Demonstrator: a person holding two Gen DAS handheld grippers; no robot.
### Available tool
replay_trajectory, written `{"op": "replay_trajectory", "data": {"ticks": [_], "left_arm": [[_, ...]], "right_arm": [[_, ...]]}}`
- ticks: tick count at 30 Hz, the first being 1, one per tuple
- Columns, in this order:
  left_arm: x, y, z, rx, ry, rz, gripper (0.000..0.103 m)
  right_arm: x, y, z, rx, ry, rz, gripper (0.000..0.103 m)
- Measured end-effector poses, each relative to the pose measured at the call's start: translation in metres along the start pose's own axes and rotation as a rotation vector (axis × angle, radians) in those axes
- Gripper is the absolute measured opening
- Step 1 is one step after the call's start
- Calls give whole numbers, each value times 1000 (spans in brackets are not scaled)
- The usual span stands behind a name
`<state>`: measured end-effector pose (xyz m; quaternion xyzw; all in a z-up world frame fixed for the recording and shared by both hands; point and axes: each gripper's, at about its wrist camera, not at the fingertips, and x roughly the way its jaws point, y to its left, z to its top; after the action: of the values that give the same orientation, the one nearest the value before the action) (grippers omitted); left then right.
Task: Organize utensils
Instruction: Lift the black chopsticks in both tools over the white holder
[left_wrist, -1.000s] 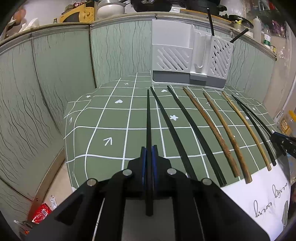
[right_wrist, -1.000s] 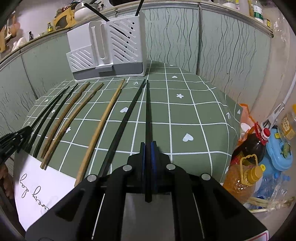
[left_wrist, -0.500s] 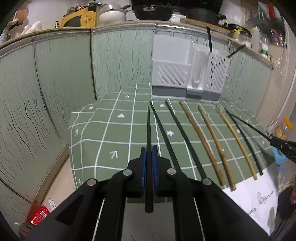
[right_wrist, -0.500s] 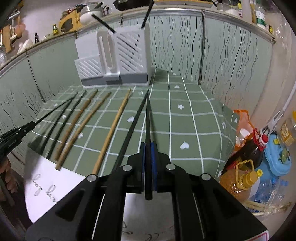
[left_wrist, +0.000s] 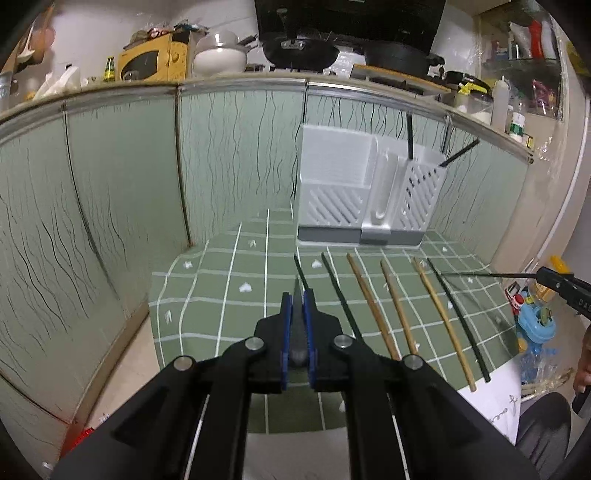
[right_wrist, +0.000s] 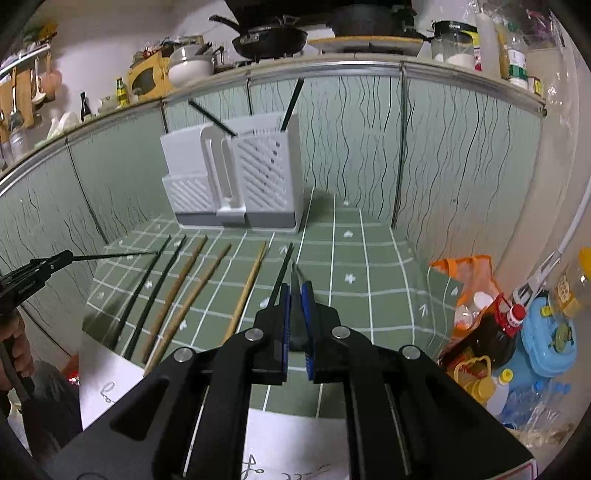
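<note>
left gripper (left_wrist: 296, 295) clamped on black chopstick (left_wrist: 296, 286) | right gripper (right_wrist: 295, 291) likewise, own chopstick (right_wrist: 294, 275) held | tips to be kept level – lowered into holder (left_wrist: 365, 195) slot

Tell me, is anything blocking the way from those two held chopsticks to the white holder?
Nothing visible does. The left gripper and right gripper each clamp a black chopstick above the green cloth; the white utensil holder stands behind, its top open, with only open air between.

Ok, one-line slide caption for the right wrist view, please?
Right gripper lifts a black chopstick above six chopsticks lying on the green tablecloth, facing the white utensil holder.
</note>
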<state>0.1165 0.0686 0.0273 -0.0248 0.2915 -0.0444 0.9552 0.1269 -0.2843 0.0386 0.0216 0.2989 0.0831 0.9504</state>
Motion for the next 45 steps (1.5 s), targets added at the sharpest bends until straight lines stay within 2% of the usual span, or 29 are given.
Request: {"op": "replay_trajectory", "data": {"ticks": [17, 25, 38, 45], "left_arm": [[-31, -4, 41, 26, -68, -38, 6], [-18, -13, 60, 25, -58, -73, 6], [-5, -44, 99, 102, -50, -158, 6], [-2, -63, 136, 105, -62, -197, 6]], "right_arm": [[-27, -2, 47, -28, -71, 10, 6], [-25, 4, 64, -52, -68, 30, 6], [-23, 4, 108, -85, -62, 42, 6], [-21, 3, 140, -98, -67, 73, 6]]}}
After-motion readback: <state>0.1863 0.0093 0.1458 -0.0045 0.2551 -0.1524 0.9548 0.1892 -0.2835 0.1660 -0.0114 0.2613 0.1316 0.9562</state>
